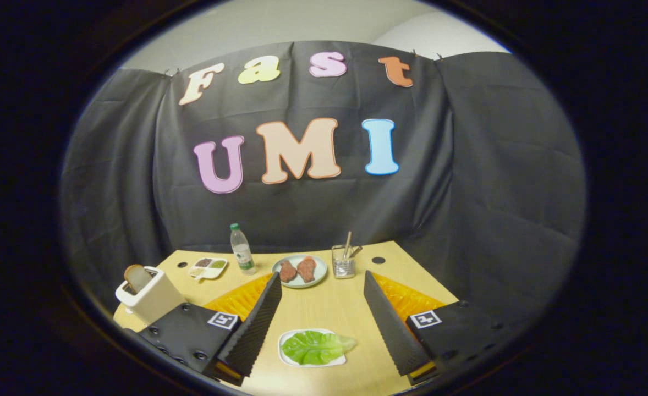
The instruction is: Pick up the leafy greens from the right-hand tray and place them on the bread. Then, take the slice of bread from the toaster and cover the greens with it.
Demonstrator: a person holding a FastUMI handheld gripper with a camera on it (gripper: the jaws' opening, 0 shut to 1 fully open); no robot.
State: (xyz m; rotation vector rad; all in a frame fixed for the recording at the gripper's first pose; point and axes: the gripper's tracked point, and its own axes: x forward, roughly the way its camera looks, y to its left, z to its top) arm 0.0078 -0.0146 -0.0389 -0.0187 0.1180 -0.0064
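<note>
- The far ends of my fingers are cut off below the leaf, and their mounts (189, 333) hide the near corners of the surface (324, 308).
- The leafy greens (317, 347) lie on a small white tray (285, 355), between my fingers; one edge of the leaf hangs over the tray's rim.
- A slice of bread (136, 276) stands upright in the white toaster (150, 300), off to the left beyond my left finger; its lower part is sunk in the slot.
- The round plate (300, 284) well beyond the fingers carries two reddish-brown pieces (297, 270); I cannot tell what they are.
- A small divided dish (208, 268) near the toaster holds dark and green bits too small to name.
- My tongs (321, 316) are spread wide, holding nothing, both fingers clear of the leaf and its tray.
- I hold them above the surface, tilted down toward it.
- A water bottle (242, 249) stands upright between the divided dish and the plate; a clear cup (344, 263) with sticks in it stands just right of the plate.
- Orange mats (244, 297) lie on the pale wooden surface, partly behind each finger.
- Black cloth (494, 165) walls the booth, with a pale wall above it.
</note>
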